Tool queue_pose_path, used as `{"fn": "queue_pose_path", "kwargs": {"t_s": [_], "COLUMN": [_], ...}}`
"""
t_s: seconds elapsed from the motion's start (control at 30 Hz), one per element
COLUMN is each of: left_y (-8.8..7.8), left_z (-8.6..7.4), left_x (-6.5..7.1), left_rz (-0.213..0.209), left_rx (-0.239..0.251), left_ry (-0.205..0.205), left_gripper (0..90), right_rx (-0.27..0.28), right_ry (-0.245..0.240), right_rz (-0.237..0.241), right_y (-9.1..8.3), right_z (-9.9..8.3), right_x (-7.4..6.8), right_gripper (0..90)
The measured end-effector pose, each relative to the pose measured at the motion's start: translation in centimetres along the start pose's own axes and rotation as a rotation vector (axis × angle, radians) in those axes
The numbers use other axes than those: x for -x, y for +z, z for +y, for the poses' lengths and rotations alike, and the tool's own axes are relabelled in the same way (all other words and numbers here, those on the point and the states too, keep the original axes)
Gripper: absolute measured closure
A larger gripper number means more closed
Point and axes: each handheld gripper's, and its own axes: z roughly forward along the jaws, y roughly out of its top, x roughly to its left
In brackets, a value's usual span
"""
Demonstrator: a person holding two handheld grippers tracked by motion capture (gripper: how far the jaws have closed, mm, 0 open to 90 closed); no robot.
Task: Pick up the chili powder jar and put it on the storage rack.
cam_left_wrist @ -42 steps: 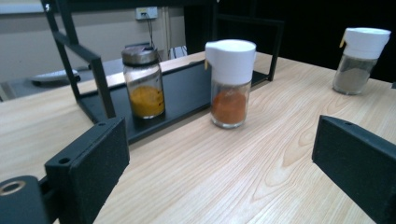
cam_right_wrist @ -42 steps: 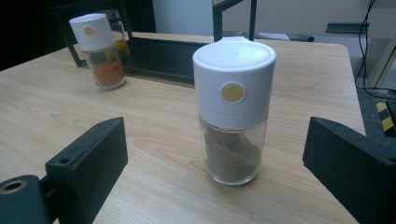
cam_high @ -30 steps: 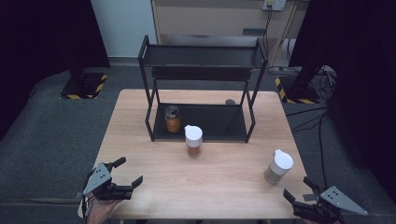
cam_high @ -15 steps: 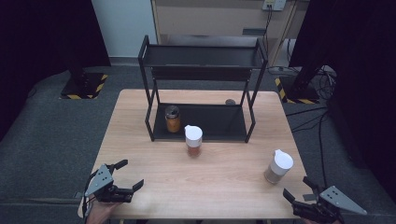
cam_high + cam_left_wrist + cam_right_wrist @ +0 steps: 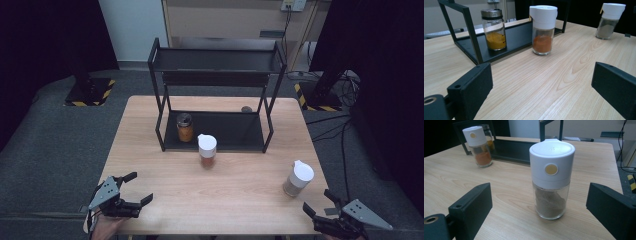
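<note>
Both grippers are seen with jaws spread apart, nothing clamped. Left gripper (image 5: pixel 134 189) is held low at the near left corner of the table (image 5: pixel 150 135), well apart from any jar. Right gripper (image 5: pixel 320 201) is held at the near right corner, just short of the grey-spice jar (image 5: pixel 298 178), which is framed between its jaws in the right gripper view, untouched, upright on the table. Orange-spice jar (image 5: pixel 207 151) with a white cap is stood just in front of the black rack (image 5: pixel 216 60). Yellow-spice jar (image 5: pixel 184 127) with a metal lid is placed on the rack's lower shelf, left side.
</note>
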Motion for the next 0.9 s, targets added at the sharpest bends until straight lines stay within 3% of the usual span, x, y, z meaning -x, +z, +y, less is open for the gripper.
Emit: {"fn": "queue_pose_path", "kwargs": {"t_s": [0.33,0.6,0.9], "left_y": [-0.2,-0.1,-0.1], "left_z": [-0.4,-0.3,-0.3], "left_x": [-0.4,-0.4,-0.4], "left_rz": [-0.018,-0.019,-0.02], "left_rx": [0.032,0.019,0.02], "left_ry": [-0.032,-0.029,-0.031], "left_gripper": [2.5,2.4,2.4], "right_rx": [-0.009,-0.018,-0.018], "right_ry": [-0.009,-0.002,-0.029], "right_rz": [0.013,0.035,0.064], "right_y": [0.3,1.1,2.4], "right_z": [0.6,1.5,3.6], "right_x": [-0.2,0.0,-0.5], "right_gripper": [6.6,6.6,6.5]}}
